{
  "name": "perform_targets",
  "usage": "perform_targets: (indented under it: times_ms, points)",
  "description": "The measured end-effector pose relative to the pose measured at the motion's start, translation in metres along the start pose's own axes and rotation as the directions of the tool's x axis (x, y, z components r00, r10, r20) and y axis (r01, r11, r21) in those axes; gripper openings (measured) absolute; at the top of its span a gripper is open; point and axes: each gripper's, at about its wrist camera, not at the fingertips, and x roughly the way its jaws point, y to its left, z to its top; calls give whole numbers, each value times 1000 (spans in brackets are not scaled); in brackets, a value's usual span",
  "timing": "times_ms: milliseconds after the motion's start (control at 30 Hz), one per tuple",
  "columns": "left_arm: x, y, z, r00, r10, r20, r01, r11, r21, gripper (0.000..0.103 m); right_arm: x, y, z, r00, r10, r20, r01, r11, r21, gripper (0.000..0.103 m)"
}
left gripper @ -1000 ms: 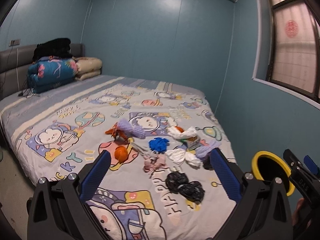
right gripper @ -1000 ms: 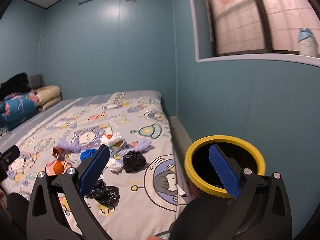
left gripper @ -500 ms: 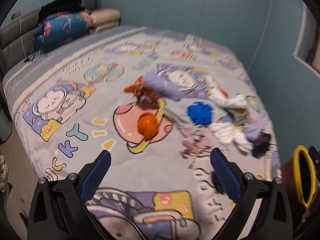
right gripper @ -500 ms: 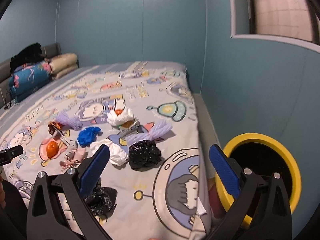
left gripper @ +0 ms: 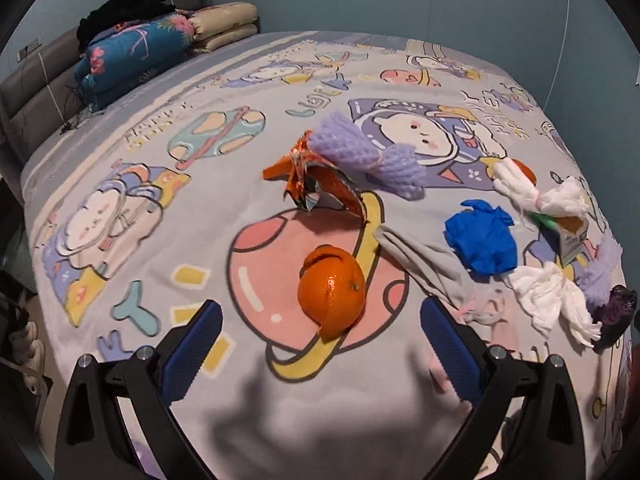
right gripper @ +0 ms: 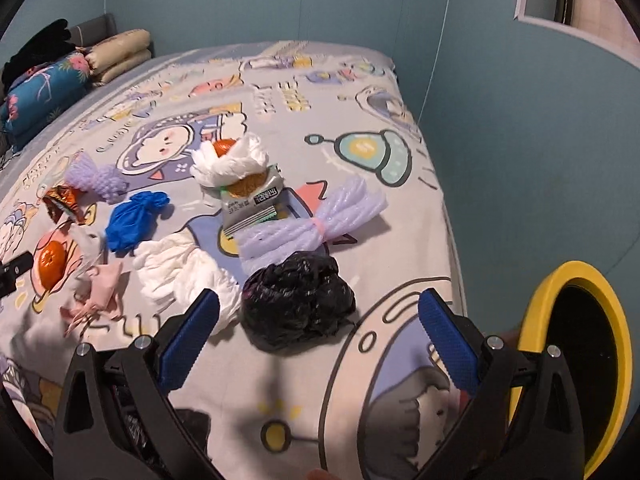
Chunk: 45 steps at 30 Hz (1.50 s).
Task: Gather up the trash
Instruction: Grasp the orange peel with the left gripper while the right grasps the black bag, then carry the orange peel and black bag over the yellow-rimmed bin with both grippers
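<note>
Here trash (right gripper: 298, 304) strewn over cartoon bedsheet (left gripper: 168, 216), teal walls (right gripper: 248, 0).

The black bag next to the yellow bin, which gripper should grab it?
Probably the right gripper. It is open, with the black bag lying right between its fingers and the yellow bin beside it. The left gripper faces the orange.

Trash scattered on the bed (left gripper: 168, 208), orange (left gripper: 331, 290) nearest left, bag (right gripper: 297, 305) right, bin (right gripper: 585, 364) seemingly beside the bed's edge.
</note>
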Motion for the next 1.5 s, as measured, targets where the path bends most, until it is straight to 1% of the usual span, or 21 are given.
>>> perform_targets:
  times_ms: [100,167,267,333,367,400,433,467,500,567,600,667,700,767,900,1033,1133,1200,1333,1433,1500]
  points:
    - [16,3,-1,999,-18,-34,17,1000,-8,94,11,-3,3,999,51,-18,-51,999,20,95]
    - [24,7,-1,998,-33,-44,32,999,-29,92,17,-2,2,998,50,-28,-50,999,15,95]
    - [33,8,-1,997,-43,-57,41,998,-40,88,30,0,1,996,53,-65,-52,999,11,95]
    - [39,6,0,996,-50,-72,47,998,-37,81,35,1,0,995,53,-79,-52,999,4,95]
    - [42,4,1,996,-49,-78,46,998,-33,79,37,2,-1,995,52,-84,-52,999,-2,93]
    - [44,3,1,995,-47,-83,45,999,-31,74,39,3,-1,995,52,-90,-53,999,-5,89]
    - [47,2,2,995,-44,-92,42,999,-28,67,42,2,-1,992,61,-107,-61,998,0,81]
    - [50,2,2,994,-38,-100,35,999,-27,63,44,2,-1,991,65,-117,-65,998,4,76]
    - [51,2,3,994,-33,-105,30,999,-26,59,47,1,-2,988,75,-134,-75,997,11,75]
    - [54,3,4,994,-43,-105,39,998,-38,56,50,-2,-3,984,97,-151,-94,995,28,71]
    - [54,3,4,994,-44,-103,40,998,-41,54,51,-3,-3,982,105,-156,-101,994,35,70]
    - [56,3,4,994,-48,-100,44,998,-46,50,50,-3,-3,982,105,-154,-101,994,39,66]
    - [56,3,5,993,-58,-102,52,997,-54,46,50,-3,-2,982,112,-153,-107,993,40,64]
    - [58,3,5,992,-69,-103,63,996,-68,45,48,-3,-2,981,120,-152,-115,993,41,60]
    - [57,0,3,994,-55,-89,51,998,-40,41,47,-2,-3,981,124,-153,-119,992,40,58]
    - [56,4,3,994,-66,-82,61,997,-55,38,41,-5,-3,981,139,-136,-132,989,62,56]
    - [54,11,2,994,-81,-76,74,994,-83,34,30,-6,-3,984,146,-99,-140,988,69,56]
    - [50,16,2,992,-104,-71,96,989,-112,33,20,-8,-2,986,155,-63,-149,986,80,56]
    - [34,28,1,990,-139,-26,133,979,-157,32,-3,-16,1,988,155,25,-157,983,94,56]
    - [20,33,0,987,-163,12,163,971,-173,32,-10,-24,5,985,165,50,-169,979,116,56]
    - [9,33,0,984,-169,50,175,971,-162,32,-12,-28,7,985,162,65,-170,977,128,56]
